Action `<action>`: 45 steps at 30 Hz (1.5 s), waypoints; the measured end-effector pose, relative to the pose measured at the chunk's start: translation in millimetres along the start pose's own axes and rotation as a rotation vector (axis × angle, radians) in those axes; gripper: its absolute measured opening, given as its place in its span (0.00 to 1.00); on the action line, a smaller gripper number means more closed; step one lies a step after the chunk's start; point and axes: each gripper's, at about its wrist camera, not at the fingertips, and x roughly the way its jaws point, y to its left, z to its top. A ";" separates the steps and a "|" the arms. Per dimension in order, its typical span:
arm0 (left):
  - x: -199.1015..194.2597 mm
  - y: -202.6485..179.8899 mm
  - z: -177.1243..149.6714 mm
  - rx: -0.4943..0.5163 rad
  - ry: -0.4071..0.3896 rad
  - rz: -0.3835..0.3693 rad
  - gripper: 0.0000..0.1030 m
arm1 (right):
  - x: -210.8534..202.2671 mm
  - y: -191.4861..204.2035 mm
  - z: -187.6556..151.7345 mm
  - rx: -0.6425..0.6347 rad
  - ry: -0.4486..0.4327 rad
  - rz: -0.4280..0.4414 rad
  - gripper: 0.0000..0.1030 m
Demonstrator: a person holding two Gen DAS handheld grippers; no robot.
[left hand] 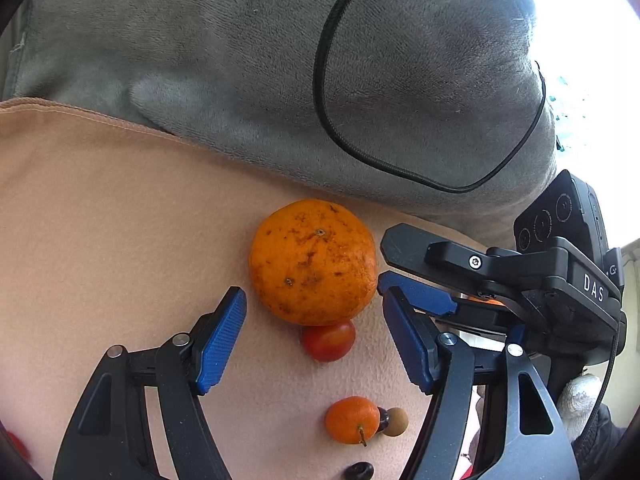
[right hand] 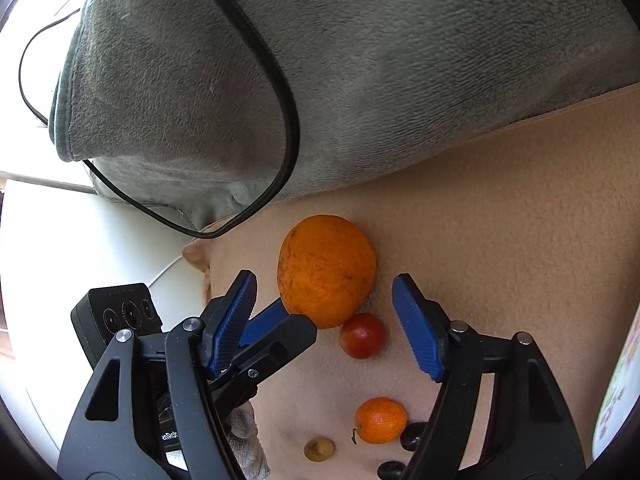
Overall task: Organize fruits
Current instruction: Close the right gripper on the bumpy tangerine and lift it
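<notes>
The fruits lie in a loose line on a peach cloth (left hand: 100, 208), and nothing in either view shows a bowl or tray to receive them, so by my reading the sorting has hardly begun (if any fruit is already put away, it is out of frame). The large orange (left hand: 313, 261) sits toward the far edge of the cloth, close under a grey blanket (left hand: 224, 60) that overlaps that edge. A cherry tomato (left hand: 328, 340) touches its near side, and a small tangerine (left hand: 352, 420) lies nearer still, apart from the tomato.

The left gripper (left hand: 314, 332) stands open, its blue pads either side of the orange's near half and not pressing on it. The right gripper (right hand: 324, 320) is also open, straddling the same orange and the tomato with clear gaps on both sides. Neither holds anything, so every fruit seen is still to be lifted, and the orange looks like the first target.

The left wrist view alone shows the orange's speckled top and a tan round fruit (left hand: 395, 421) tucked behind the tangerine with a dark fruit between them. The right wrist view alone shows the cloth's corner, a white surface (right hand: 80, 248) beyond it, and a yellowish small fruit (right hand: 319, 449) lying apart from the tangerine
</notes>
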 end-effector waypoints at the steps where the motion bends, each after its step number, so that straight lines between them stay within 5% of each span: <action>1: 0.4 0.4 0.6 0.003 0.001 -0.001 0.68 | 2.5 0.7 1.0 0.001 -0.001 -0.003 0.71; 23: -3.8 -2.6 -8.9 0.042 -0.007 -0.004 0.64 | 49.6 8.1 1.7 0.039 -0.001 0.009 0.55; 45: -11.5 -71.2 -23.1 0.142 -0.018 0.042 0.61 | -7.5 -7.9 -11.1 0.034 -0.034 0.045 0.54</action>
